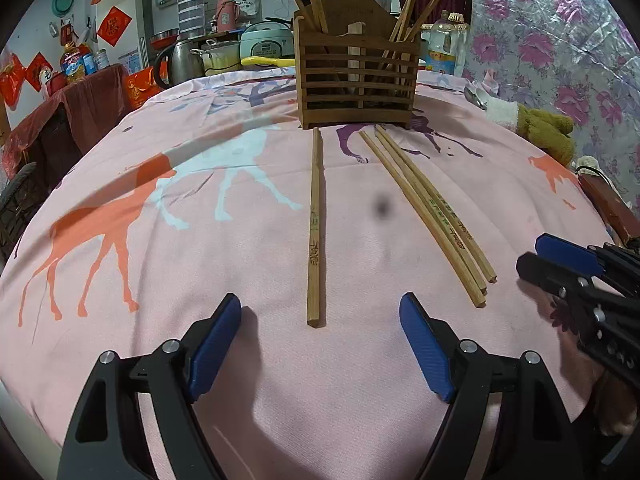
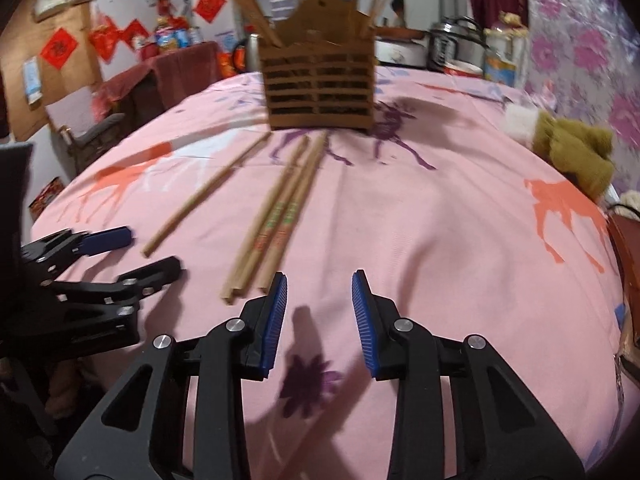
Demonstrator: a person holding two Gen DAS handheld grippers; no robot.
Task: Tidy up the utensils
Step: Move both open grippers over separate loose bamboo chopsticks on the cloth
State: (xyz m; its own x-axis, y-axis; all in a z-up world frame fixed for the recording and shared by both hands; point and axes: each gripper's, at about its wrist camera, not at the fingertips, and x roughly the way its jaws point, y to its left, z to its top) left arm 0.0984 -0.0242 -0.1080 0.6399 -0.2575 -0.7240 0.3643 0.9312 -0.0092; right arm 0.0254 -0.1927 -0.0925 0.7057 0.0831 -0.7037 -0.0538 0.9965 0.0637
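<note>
A slatted wooden utensil holder (image 1: 356, 76) (image 2: 320, 92) stands far down the pink cloth, with several chopsticks upright in both its compartments. One loose chopstick (image 1: 315, 224) (image 2: 208, 188) lies lengthwise, and its near end sits between the wide-apart fingers of my left gripper (image 1: 320, 300) (image 2: 132, 252), untouched by the blue pads. Three more chopsticks (image 1: 432, 216) (image 2: 276, 216) lie side by side to its right. My right gripper (image 2: 320, 276) (image 1: 560, 260) hovers just right of their near ends. Its jaws are partly apart, with only cloth between them.
An olive plush toy (image 1: 540, 128) (image 2: 572, 148) lies at the table's right edge, near the flowered wall covering. A kettle (image 1: 184, 60), a rice cooker (image 1: 266, 42) and bottles crowd the far edge behind the holder. A red-brown box (image 1: 608, 204) sits at the right rim.
</note>
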